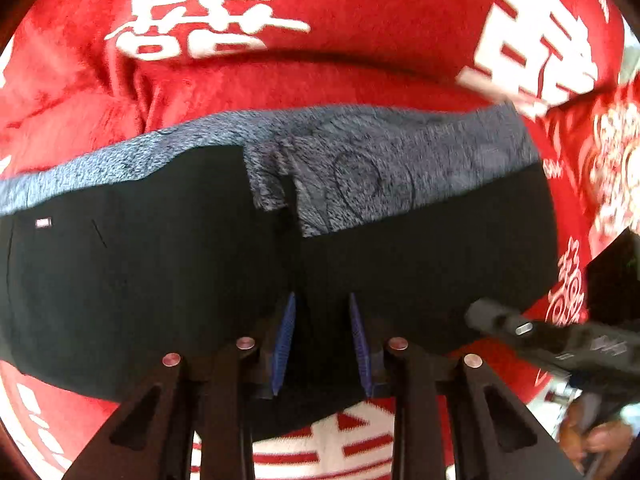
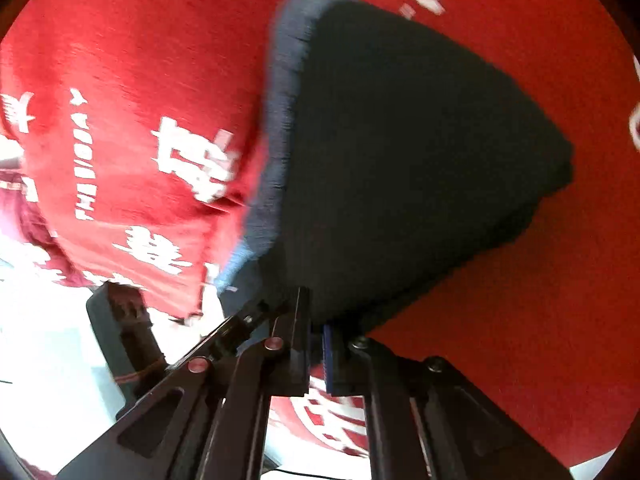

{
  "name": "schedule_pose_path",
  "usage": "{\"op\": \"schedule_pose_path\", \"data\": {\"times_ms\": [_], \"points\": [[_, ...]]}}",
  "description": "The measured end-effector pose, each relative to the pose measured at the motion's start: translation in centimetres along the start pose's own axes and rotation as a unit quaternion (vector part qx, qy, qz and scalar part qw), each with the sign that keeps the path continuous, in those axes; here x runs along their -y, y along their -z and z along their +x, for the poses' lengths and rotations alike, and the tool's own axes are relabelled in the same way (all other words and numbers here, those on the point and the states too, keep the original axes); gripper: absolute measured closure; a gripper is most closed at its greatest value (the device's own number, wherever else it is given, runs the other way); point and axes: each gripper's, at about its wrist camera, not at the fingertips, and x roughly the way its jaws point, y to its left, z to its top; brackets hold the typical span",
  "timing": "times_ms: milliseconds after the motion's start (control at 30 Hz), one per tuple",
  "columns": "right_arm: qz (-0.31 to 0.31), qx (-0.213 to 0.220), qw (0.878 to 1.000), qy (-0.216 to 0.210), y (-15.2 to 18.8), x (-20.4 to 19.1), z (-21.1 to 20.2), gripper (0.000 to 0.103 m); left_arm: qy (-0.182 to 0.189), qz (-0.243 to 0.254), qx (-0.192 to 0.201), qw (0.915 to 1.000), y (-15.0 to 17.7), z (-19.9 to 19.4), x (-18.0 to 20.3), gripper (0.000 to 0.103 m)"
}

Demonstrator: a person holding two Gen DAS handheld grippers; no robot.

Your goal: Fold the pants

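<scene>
Black pants [image 1: 160, 264] with grey fleece lining, lying on red blanket [image 1: 360, 80], long axis running left to right across middle of left wrist view. Left gripper [image 1: 322, 300] pointing steeply down, clamped on near black edge. Right gripper [image 2: 316, 320] tilted, pinching pants corner at lower centre, fabric bunched.

My right gripper [image 2: 318, 344] is hiding its fingertips under the blurred pants [image 2: 400, 160]; the blanket [image 2: 120, 120] lettering is smearing.
</scene>
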Motion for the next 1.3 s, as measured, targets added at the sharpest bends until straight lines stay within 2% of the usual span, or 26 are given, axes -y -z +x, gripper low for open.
{"op": "schedule_pose_path", "data": {"times_ms": [33, 67, 100, 133, 200, 267, 367, 500, 600, 700, 767, 867, 1000, 1233, 1300], "points": [[-0.001, -0.001, 1.0, -0.002, -0.1, 0.3, 0.2, 0.098, -0.005, 0.002, 0.002, 1.0, 0.0, -0.1, 0.2, 0.069], [0.004, -0.006, 1.0, -0.008, -0.3, 0.3, 0.2, 0.098, -0.017, 0.003, 0.003, 0.9998, -0.1, -0.3, 0.3, 0.06], [-0.001, -0.015, 1.0, -0.005, -0.5, -0.1, 0.0, 0.096, -0.038, 0.003, 0.009, 0.9992, 0.0, -0.7, 0.3, 0.035], [-0.018, -0.028, 0.999, 0.002, -0.7, -0.8, -0.3, 0.093, -0.044, -0.001, 0.02, 0.9988, 0.0, -1.2, 0.2, 0.026], [-0.078, -0.048, 0.995, 0.029, -0.5, -2.7, -1.5, 0.073, -0.031, -0.006, 0.032, 0.999, -0.2, -2.4, -0.1, 0.026], [-0.137, -0.034, 0.989, 0.037, -0.5, -4.9, -3.4, 0.068, -0.042, -0.006, 0.04, 0.9983, -0.6, -3.3, -0.1, 0.026], [-0.189, 0.019, 0.98, 0.061, -2.3, -6.6, -6.4, 0.068, -0.044, -0.003, 0.052, 0.9977, -1.7, -4.1, 0.5, 0.026], [-0.176, 0.059, 0.979, 0.09, -7.5, -7.1, -7.0, 0.068, -0.036, 0.009, 0.057, 0.9977, -3.6, -3.1, 3.0, 0.026], [-0.188, 0.051, 0.974, 0.116, -10.0, -7.5, -5.6, 0.068, -0.047, 0.017, 0.047, 0.9976, -4.4, -1.0, 4.7, 0.026], [-0.209, 0.029, 0.965, 0.156, -11.2, -7.2, -3.6, 0.068, -0.084, 0.012, 0.021, 0.9962, -4.4, 1.9, 4.6, 0.026], [-0.209, 0.004, 0.961, 0.181, -11.6, -6.1, -2.1, 0.069, -0.08, -0.017, 0.009, 0.9966, -3.9, 2.8, 3.4, 0.018], [-0.189, 0.012, 0.969, 0.16, -11.3, -4.9, -2.6, 0.069, -0.067, -0.053, -0.002, 0.9964, -3.5, 2.5, 2.1, 0.017], [-0.172, 0.0, 0.975, 0.139, -9.9, -3.9, -3.9, 0.066, -0.09, -0.056, -0.009, 0.9943, -3.1, 1.4, 1.9, 0.017], [-0.201, -0.015, 0.97, 0.134, -6.7, -4.6, -6.2, 0.059, -0.123, -0.076, -0.02, 0.9893, -1.5, -0.4, 1.8, 0.017], [-0.203, -0.019, 0.97, 0.131, -6.2, -4.5, -6.8, 0.049, -0.131, -0.083, -0.025, 0.9877, -1.0, -0.7, 1.9, 0.017]]}}
